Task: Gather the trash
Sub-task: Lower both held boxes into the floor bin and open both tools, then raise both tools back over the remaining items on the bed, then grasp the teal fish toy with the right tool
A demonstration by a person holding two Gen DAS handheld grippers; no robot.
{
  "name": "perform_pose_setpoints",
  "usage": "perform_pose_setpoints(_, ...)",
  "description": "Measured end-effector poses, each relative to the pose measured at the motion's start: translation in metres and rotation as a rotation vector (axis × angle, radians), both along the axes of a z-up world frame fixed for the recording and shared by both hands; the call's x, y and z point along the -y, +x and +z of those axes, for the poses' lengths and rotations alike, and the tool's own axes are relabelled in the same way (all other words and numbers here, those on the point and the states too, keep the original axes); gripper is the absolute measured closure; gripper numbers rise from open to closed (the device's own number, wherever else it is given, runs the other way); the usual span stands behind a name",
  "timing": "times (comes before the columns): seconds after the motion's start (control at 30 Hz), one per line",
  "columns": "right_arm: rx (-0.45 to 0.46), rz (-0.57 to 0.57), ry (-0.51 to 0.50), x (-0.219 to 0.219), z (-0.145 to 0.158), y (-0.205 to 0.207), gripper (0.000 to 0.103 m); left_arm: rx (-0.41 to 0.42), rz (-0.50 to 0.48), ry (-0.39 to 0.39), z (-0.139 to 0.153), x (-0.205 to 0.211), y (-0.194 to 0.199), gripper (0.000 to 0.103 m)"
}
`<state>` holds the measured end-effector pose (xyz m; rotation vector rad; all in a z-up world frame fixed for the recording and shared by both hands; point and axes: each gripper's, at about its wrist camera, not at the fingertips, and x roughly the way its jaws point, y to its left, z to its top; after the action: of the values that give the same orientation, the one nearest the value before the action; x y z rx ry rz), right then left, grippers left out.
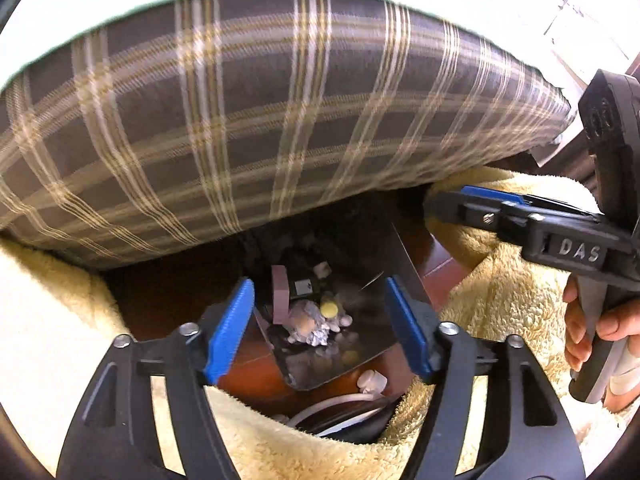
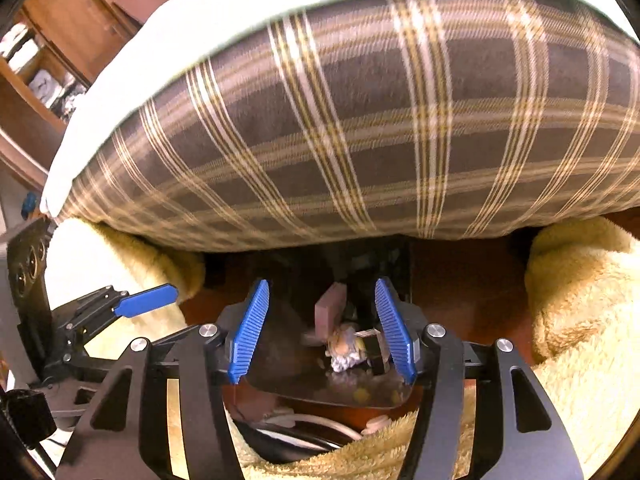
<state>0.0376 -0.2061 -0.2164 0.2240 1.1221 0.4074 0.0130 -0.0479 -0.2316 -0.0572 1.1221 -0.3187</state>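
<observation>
Both tools, left tool (image 1: 320, 330) and right tool (image 2: 322, 330), hung spread and empty above a shiny tray (image 1: 372, 316) holding the trash (image 1: 310, 322). Gripping carelessly might have tipped the tray, scattering scraps across the floor (image 1: 168, 292).

I am in a home, likely a bedroom; a plaid mattress (image 1: 248, 120) fills my view; a fleecy cream blanket (image 2: 580, 320) and wooden shelving (image 2: 52, 80) flank it.
</observation>
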Motion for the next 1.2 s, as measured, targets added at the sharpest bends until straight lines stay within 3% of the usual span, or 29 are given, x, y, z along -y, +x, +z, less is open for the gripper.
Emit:
perform_pose_setpoints(0.07, 0.042, -0.021, 0.01, 0.008, 0.016, 0.003, 0.031, 0.034, 0.011, 0.002, 0.014, -0.005, 0.0, 0.021)
perform_pose_setpoints(0.13, 0.113, -0.045, 0.018, 0.017, 0.038, 0.003, 0.024, 0.081, 0.028, 0.008, 0.033, -0.011, -0.001, 0.013)
perform_pose_setpoints(0.23, 0.223, -0.072, 0.023, 0.028, 0.075, 0.005, 0.014, 0.171, 0.054, 0.016, 0.066, -0.022, -0.002, 0.008)
perform_pose_setpoints(0.4, 0.381, -0.091, -0.02, 0.033, 0.128, 0.025, 0.013, 0.273, 0.072, 0.017, 0.109, -0.034, 0.01, 0.008)
perform_pose_setpoints(0.5, 0.437, -0.078, -0.023, 0.028, 0.142, 0.042, 0.013, 0.334, 0.075, 0.044, 0.128, -0.03, 0.027, 0.008)
perform_pose_setpoints(0.7, 0.458, -0.051, -0.013, 0.008, 0.157, 0.094, 0.013, 0.376, 0.067, 0.058, 0.144, -0.025, 0.073, 0.008)
perform_pose_setpoints(0.73, 0.456, -0.046, -0.018, 0.003, 0.156, 0.104, 0.014, 0.372, 0.06, 0.059, 0.144, -0.023, 0.082, 0.008)
perform_pose_setpoints(0.9, 0.429, -0.001, 0.012, -0.023, 0.161, 0.151, 0.041, 0.34, 0.055, 0.068, 0.134, -0.014, 0.119, 0.008)
perform_pose_setpoints(0.97, 0.408, 0.015, 0.025, -0.036, 0.162, 0.168, 0.059, 0.337, 0.061, 0.055, 0.134, -0.013, 0.132, 0.008)
perform_pose_setpoints(1.07, 0.371, 0.035, 0.007, -0.051, 0.161, 0.192, 0.071, 0.339, 0.073, 0.027, 0.138, -0.013, 0.146, 0.008)
perform_pose_setpoints(1.2, 0.304, 0.041, 0.011, -0.061, 0.155, 0.212, 0.076, 0.346, 0.082, 0.019, 0.146, -0.01, 0.164, 0.009)
